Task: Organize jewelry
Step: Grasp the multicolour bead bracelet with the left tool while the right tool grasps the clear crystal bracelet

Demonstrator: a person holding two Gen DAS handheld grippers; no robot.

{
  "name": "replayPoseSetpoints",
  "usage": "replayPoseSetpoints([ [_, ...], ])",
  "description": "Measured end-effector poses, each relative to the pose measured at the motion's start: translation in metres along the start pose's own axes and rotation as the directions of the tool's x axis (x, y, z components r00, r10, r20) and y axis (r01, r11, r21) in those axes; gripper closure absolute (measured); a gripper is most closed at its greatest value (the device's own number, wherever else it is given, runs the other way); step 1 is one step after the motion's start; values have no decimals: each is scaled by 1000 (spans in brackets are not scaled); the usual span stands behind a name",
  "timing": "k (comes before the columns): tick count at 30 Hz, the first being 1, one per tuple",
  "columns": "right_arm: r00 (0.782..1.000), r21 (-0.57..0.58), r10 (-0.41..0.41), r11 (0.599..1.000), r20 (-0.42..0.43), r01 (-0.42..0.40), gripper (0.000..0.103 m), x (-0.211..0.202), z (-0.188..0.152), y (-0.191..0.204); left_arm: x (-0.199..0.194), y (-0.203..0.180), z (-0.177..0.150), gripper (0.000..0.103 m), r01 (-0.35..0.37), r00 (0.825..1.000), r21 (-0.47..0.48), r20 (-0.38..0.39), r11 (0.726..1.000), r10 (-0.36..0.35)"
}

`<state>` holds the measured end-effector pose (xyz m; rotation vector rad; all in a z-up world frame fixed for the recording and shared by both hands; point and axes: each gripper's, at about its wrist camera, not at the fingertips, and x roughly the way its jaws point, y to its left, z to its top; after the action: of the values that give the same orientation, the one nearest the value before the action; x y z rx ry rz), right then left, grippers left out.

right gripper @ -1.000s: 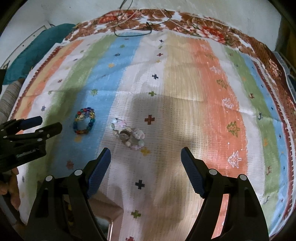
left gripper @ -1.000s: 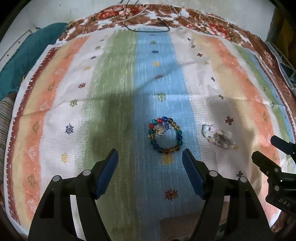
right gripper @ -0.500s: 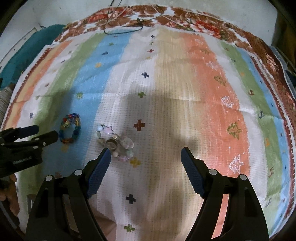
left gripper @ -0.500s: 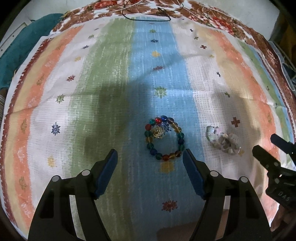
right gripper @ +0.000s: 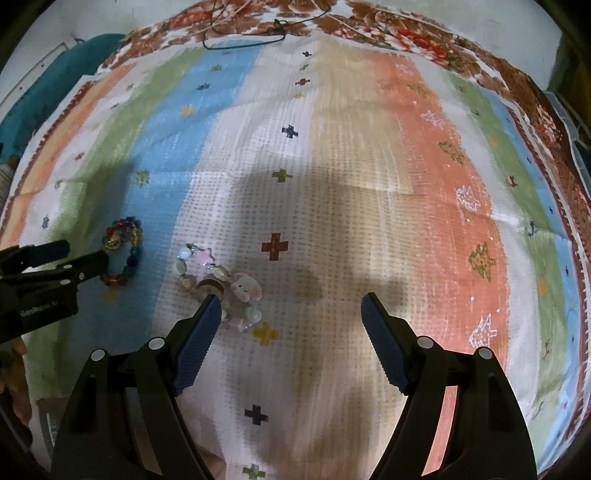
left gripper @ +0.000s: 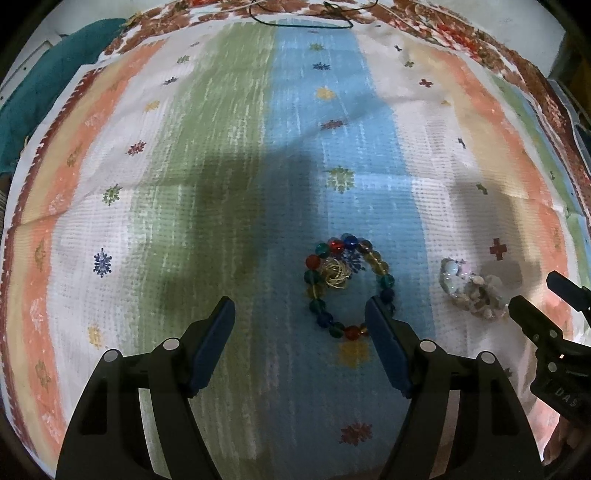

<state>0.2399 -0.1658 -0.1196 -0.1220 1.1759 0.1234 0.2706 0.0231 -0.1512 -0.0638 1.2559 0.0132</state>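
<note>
Multicoloured bead bracelet [left gripper: 347, 286] on striped cloth [left gripper: 229, 147], blue band: light, limp, beads slippery (pinch across strand). Left gripper [left gripper: 299, 325] and right gripper [right gripper: 290, 314] both spread, empty.

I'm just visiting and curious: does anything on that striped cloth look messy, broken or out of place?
Nothing looks broken or spilled. The multicolored bead bracelet lies as a neat ring with a small gold piece inside it. The pale bead bracelet lies bunched in a heap. A thin dark cord trails loose at the cloth's far edge.
</note>
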Motion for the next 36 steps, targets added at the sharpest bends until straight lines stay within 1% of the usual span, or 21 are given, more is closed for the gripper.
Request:
replayPoseSetpoints([
  [11,999,-20,-25,999,-24,25,25,15,3,3,16,-2,7,30,-10,1000,12,-23,1000,10],
  [15,998,-16,-52,999,-29,52,25,21,3,4,20,-5,9,30,-24,1000,22,-16,999,24],
  [18,998,-6,-47,999,-30,46,25,25,3,4,21,-5,12,30,-22,1000,18,-15,1000,22],
  [21,998,-22,-57,998,-32,56,25,27,3,6,22,-6,10,30,-22,1000,32,-10,999,22],
  [24,998,-23,-48,999,-35,47,26,28,2,4,23,-7,9,33,-29,1000,52,-5,998,29],
  [26,999,-20,-24,1000,-44,24,34,28,3,4,23,-4,9,44,-39,999,43,-7,998,39],
  [27,999,-17,-23,1000,-46,22,37,27,3,4,22,-2,8,48,-41,999,37,-7,998,41],
  [29,999,-28,-26,999,-39,25,54,25,3,6,20,0,7,63,-49,999,34,-8,998,49],
  [30,999,-32,-27,999,-35,26,59,24,3,6,20,1,6,67,-53,999,35,-7,998,53],
  [32,999,-41,-30,999,-24,28,77,22,3,7,20,2,5,83,-65,998,37,-4,997,65],
  [33,999,-44,-31,999,-19,30,80,21,2,7,20,2,5,86,-78,997,37,-5,996,78],
  [34,1000,-41,-27,999,-15,26,84,20,2,7,21,3,4,93,-87,996,36,-6,996,87],
  [35,1000,-38,-21,999,-13,20,87,20,2,6,20,4,4,94,-86,996,33,-7,996,86],
  [36,1000,-34,-12,999,-11,12,87,19,2,4,20,5,4,94,-83,997,32,-8,996,83],
])
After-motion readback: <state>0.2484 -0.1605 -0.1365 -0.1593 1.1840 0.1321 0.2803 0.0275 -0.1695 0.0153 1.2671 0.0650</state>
